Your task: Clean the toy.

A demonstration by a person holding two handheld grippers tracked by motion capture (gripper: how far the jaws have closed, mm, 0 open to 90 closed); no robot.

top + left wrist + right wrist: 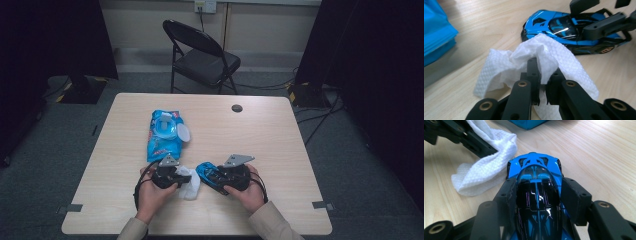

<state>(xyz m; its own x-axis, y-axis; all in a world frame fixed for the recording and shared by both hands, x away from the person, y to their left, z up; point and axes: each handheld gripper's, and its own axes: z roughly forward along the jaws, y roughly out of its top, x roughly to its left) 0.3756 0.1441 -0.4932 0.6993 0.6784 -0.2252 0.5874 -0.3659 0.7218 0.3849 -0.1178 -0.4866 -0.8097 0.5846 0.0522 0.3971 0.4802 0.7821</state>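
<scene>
The left gripper is pinching a crumpled white wipe, its jaws closed down almost together on the cloth; in the left gripper view the wipe is bunching up over the black fingertips and draping onto the table. The right gripper is clamping a blue toy sports car, its jaws standing about half open and pressing on both flanks of the car at the cabin, with the nose pointing toward 12 o'clock in the right gripper view. In the high view the car is sitting near the table's front edge, just at 3 o'clock of the wipe, the two close together; in the left gripper view the wipe's top fold is overlapping the car's nose. A blue pack of wet wipes is lying at 11 o'clock from the left gripper, its flap open; its printing is showing red and white marks too small to read. A folding chair is standing beyond the table at 12 o'clock.
</scene>
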